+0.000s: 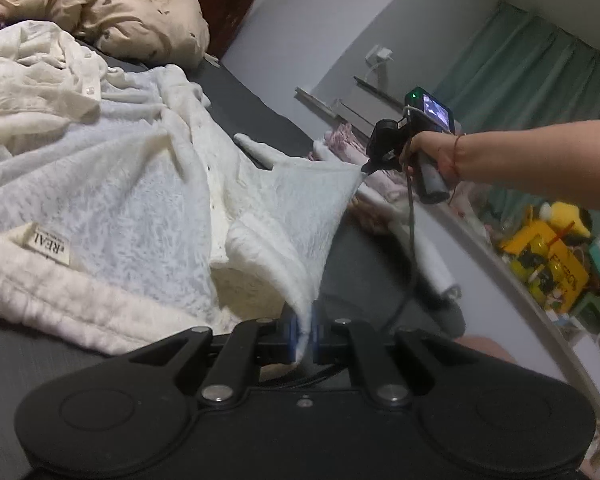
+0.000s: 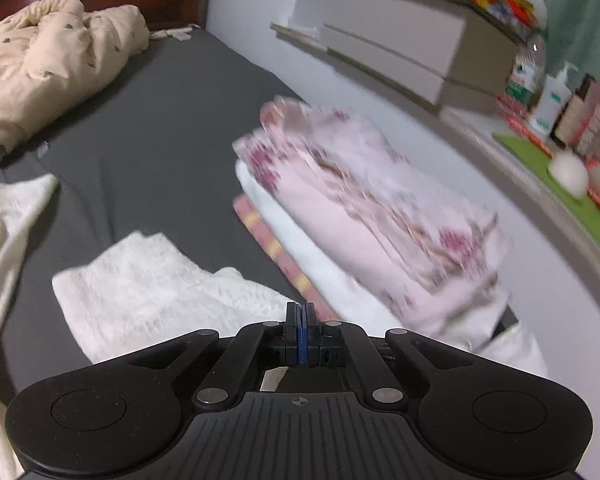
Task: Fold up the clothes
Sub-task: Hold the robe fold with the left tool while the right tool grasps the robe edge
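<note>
Between both clamped grippers, white garment [image 1: 284, 200] stretched.

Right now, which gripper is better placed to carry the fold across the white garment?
Probably the left gripper: it pinches the white garment close to its spread body. The right gripper holds the far corner, out toward the folded stack.

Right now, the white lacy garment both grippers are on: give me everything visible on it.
The white garment looks like a thin, lacy knit, semi-sheer, with a thicker ribbed hem and a sewn label reading "REAL". It lies crumpled on the dark grey bed sheet, partly under a cream buttoned garment. One edge is lifted and stretched taut between the left gripper, shut on a corner, and the right gripper, pinching the other end. In the right wrist view its free part lies flat beside a folded stack.
</note>
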